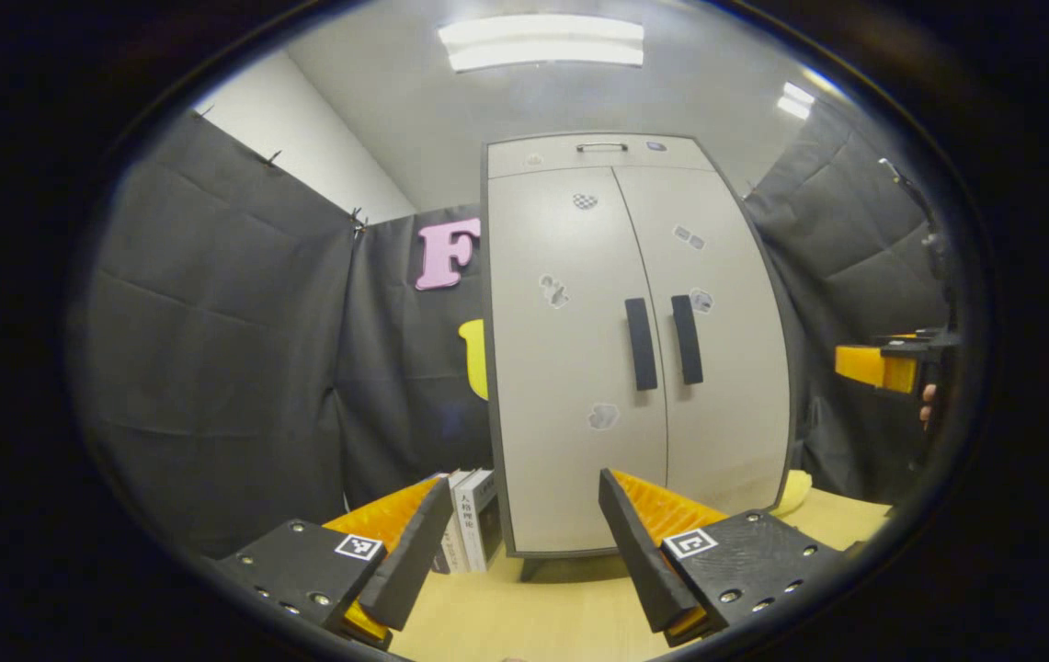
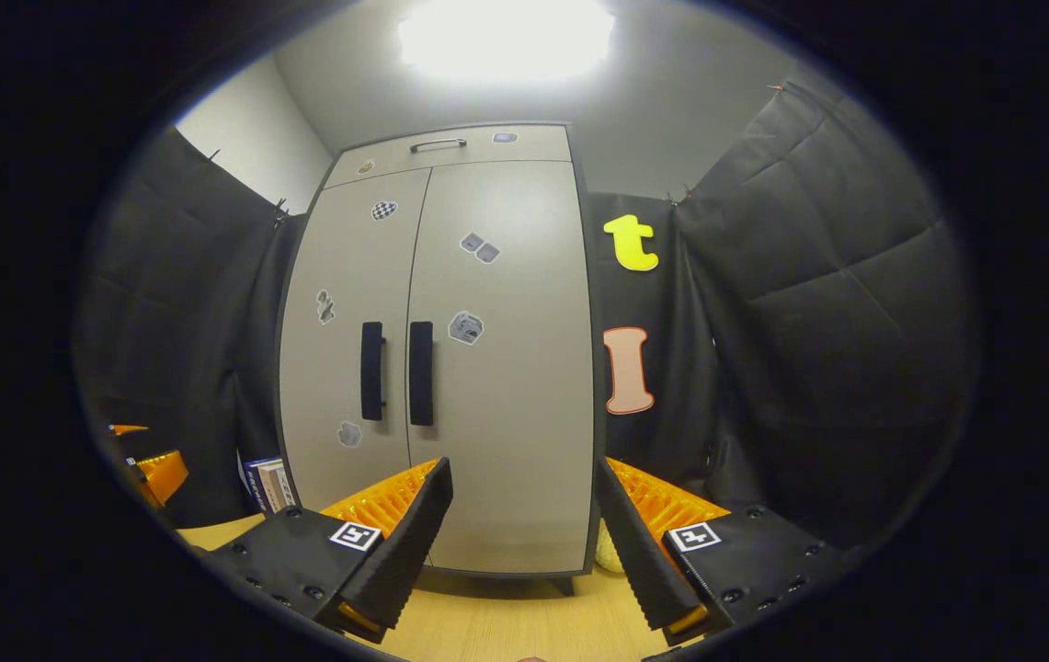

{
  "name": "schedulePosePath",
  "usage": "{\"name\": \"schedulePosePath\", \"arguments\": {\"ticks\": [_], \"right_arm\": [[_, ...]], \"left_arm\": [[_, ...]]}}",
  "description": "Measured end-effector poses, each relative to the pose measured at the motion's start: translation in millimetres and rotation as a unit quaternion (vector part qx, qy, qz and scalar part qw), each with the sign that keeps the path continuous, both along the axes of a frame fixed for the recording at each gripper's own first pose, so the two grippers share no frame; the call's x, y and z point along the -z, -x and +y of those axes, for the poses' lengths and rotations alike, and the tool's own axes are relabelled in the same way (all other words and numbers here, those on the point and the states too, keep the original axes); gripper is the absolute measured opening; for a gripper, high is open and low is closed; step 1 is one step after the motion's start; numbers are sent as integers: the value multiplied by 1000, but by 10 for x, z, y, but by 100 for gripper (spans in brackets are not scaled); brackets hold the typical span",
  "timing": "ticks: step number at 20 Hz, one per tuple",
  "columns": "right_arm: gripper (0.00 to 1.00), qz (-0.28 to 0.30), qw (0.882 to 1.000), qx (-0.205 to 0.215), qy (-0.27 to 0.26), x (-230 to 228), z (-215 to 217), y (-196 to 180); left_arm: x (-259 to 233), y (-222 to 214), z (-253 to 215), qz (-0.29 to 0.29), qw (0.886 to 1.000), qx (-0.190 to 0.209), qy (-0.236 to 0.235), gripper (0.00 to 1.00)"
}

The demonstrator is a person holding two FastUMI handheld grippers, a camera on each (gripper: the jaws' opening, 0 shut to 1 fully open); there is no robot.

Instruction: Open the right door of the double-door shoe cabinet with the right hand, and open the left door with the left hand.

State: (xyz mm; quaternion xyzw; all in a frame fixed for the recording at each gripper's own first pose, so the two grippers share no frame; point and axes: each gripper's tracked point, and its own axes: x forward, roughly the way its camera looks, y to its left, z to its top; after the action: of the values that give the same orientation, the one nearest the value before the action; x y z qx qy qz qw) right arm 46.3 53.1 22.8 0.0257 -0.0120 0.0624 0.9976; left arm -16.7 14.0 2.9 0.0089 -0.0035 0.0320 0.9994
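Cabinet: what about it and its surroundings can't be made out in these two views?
- Cabinet interior: hidden by both shut doors, either view.
- Stickers on the doors: too small to identify.
- Books: partly hidden by the cabinet's side and the left gripper.
- Yellow thing by the cabinet's foot: mostly hidden behind the right gripper fingers.

Our shoe cabinet upright on the surface, books just left, wall cloth behind

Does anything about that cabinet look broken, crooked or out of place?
Nothing stands out. The shoe cabinet stands upright on the table, both doors shut and flush, handles level. A few stickers dot the doors, and books stand neatly beside it.
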Motion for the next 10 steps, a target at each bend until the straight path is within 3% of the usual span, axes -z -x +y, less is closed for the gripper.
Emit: {"name": "schedulePosePath", "arguments": {"ticks": [10], "right_arm": [[98,-41,998,-46,-11,-483,488,-551]], "left_arm": [[-73,270,424,-2,998,-59,-14,95]]}}
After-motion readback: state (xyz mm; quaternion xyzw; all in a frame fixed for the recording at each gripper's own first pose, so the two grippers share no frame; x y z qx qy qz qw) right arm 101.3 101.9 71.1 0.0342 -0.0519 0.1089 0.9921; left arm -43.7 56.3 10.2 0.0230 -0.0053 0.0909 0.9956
